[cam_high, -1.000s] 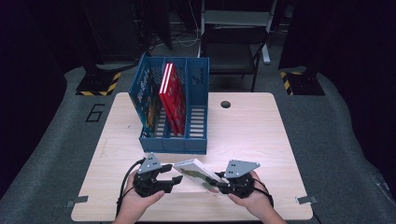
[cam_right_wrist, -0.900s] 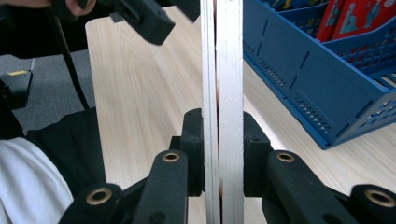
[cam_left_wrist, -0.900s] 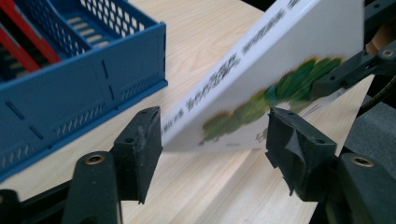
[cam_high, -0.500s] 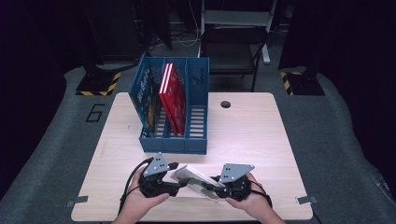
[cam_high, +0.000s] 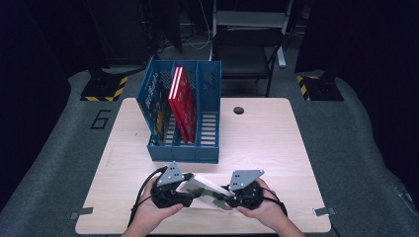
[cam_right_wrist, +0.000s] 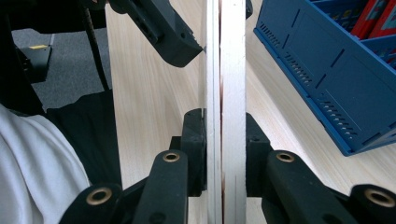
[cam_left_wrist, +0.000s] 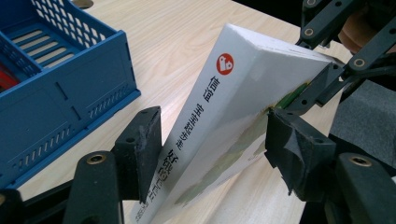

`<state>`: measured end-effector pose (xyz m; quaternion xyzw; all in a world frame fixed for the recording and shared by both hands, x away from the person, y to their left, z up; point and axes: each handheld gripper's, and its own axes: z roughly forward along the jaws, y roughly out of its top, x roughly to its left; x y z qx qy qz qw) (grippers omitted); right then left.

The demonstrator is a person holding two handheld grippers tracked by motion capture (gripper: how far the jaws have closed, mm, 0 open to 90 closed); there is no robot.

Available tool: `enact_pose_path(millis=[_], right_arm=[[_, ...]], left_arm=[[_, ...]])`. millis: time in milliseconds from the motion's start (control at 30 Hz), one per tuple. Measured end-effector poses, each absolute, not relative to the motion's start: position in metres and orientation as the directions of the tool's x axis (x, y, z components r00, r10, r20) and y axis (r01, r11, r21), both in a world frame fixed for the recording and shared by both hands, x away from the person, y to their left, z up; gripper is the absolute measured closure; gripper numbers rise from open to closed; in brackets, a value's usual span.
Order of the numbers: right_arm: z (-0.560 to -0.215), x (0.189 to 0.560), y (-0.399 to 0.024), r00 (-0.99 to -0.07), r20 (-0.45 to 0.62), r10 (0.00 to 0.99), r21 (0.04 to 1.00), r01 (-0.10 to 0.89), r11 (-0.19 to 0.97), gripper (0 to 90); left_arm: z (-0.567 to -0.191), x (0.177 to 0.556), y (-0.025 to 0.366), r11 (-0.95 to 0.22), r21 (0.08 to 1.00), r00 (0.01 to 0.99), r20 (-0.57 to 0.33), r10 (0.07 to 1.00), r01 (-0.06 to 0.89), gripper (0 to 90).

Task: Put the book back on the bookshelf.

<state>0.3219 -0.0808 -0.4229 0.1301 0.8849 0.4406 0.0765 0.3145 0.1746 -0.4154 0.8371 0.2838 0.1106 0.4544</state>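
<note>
White book [cam_high: 205, 190] is off the surface [cam_high: 276, 143], carried between the two hands at the near edge, just in front of the blue file rack [cam_high: 185, 116].

Right tongs [cam_right_wrist: 223, 154]: jaws clamped flat on the two covers near the book's edge, no slack visible in the right gripper view. This grip looks like the one carrying the weight.

Left tongs [cam_left_wrist: 210, 144]: jaws straddle the book across spine and cover. They have just been closing a little, with the book between them. In the left gripper view the right-hand pad sits against the printed cover; the left-hand pad stands at the spine with a sliver of daylight (hard to be sure). I read this as a loose bracket, not a firm pinch.

Book is tilted, spine [cam_left_wrist: 196, 126] turned partly down. My guess at the reason: one hand holds while the other re-seats, turning the book toward upright so it can go into the rack on edge.

Rack: red books [cam_high: 182, 101] stand in the middle bay, another book with a patterned cover [cam_high: 157, 106] in the left bay; the right bay [cam_high: 210, 123] looks free (likely destination).

Risk, as judged: book may pivot in the single firm grip.
</note>
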Motion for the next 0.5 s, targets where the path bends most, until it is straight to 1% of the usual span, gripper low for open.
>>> enact_pose_path(millis=[100,267,500], right_arm=[[-0.421,0.326,-0.077,-0.955,-0.034,0.294,0.788,0.155,0.596,75.7],[-0.422,0.329,-0.073,-0.957,-0.029,0.289,0.782,0.159,0.603,75.1],[-0.422,0.335,-0.069,-0.963,-0.006,0.271,0.757,0.172,0.630,74.9]], left_arm=[[-0.418,0.315,0.176,-0.426,0.820,0.810,-0.075,0.582,0.382,38.2],[-0.425,0.318,0.181,-0.411,0.810,0.804,-0.120,0.582,0.418,38.9],[-0.433,0.319,0.181,-0.434,0.788,0.800,-0.119,0.588,0.437,39.7]])
